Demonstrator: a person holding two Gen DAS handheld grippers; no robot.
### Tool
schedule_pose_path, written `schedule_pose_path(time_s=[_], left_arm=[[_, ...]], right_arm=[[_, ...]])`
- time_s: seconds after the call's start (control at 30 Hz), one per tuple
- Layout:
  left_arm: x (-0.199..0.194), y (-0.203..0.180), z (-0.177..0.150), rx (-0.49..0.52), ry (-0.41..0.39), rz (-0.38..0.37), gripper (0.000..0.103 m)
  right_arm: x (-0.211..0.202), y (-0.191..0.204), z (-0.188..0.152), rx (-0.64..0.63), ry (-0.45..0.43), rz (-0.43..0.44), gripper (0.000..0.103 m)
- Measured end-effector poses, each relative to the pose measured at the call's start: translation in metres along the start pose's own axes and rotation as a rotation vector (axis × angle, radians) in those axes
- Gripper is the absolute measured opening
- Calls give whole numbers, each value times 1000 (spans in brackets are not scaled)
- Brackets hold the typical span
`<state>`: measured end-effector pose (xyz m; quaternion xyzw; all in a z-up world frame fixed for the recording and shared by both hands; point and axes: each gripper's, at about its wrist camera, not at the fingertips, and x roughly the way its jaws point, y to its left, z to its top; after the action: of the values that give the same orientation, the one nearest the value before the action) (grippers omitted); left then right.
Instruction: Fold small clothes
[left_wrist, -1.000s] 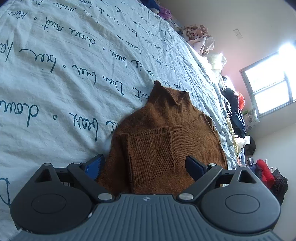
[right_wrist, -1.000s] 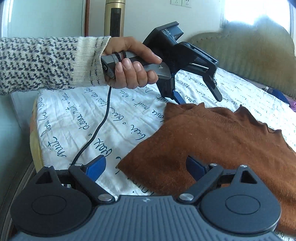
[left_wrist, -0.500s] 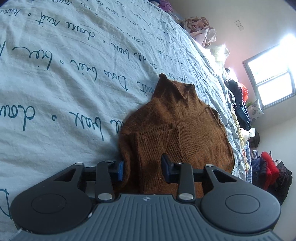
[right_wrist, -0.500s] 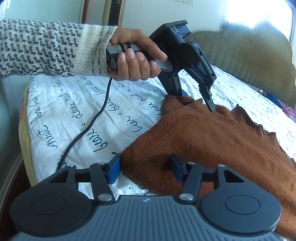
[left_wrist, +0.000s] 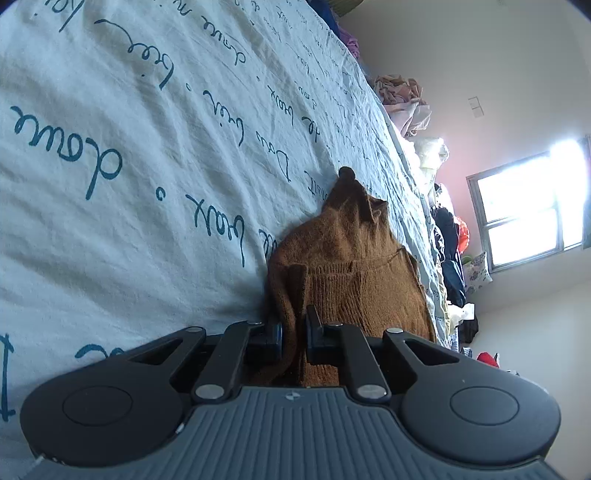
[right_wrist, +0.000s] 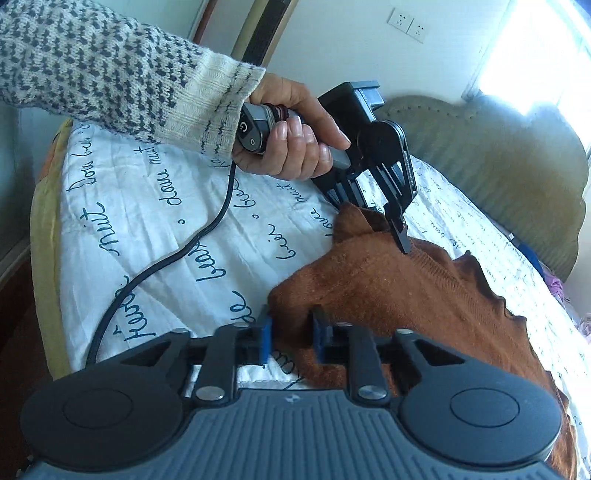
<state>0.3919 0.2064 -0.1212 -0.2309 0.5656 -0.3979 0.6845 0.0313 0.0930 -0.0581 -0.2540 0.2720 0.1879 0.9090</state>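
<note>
The left gripper (left_wrist: 293, 338), low in the frame's centre, has just been closing, and its pads now pinch a fold of the brown sweater (left_wrist: 351, 266), which lies on a white bedsheet (left_wrist: 129, 155) with blue script. A window (left_wrist: 532, 210) glows at right.

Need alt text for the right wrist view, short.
Right gripper pinches a corner of a brown knit sweater on a script-printed bedsheet. Beyond, a hand holds the left gripper, clamped on the sweater's far corner.

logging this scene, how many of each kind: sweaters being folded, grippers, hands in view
brown sweater: 1
grippers: 2, the left gripper and the right gripper, each pinching a sweater edge
hand: 1
total: 4
</note>
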Motion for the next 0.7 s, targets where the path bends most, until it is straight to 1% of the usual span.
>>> schedule_pose_path(time_s=[0.07, 0.17, 0.37, 0.47, 0.57, 0.63, 0.7], left_arm=[[-1, -4, 0, 4, -10, 23, 14], [-3, -5, 1, -32, -39, 34, 13], [-11, 0, -9, -166, -117, -30, 11], [-19, 0, -13, -228, -153, -54, 11], [-23, -1, -19, -283, -181, -64, 11], [-26, 0, -26, -316, -198, -60, 11], [-30, -2, -29, -346, -213, -64, 10]], right_arm=[[-4, -7, 1, 26, -15, 9, 12], [-10, -23, 4, 103, -34, 44, 11], [-30, -65, 5, 300, -92, 127, 11], [-36, -86, -2, 396, -114, 171, 11], [-33, -92, -12, 463, -119, 201, 11], [-27, -88, -19, 478, -108, 234, 11], [-28, -83, -20, 477, -127, 253, 11]])
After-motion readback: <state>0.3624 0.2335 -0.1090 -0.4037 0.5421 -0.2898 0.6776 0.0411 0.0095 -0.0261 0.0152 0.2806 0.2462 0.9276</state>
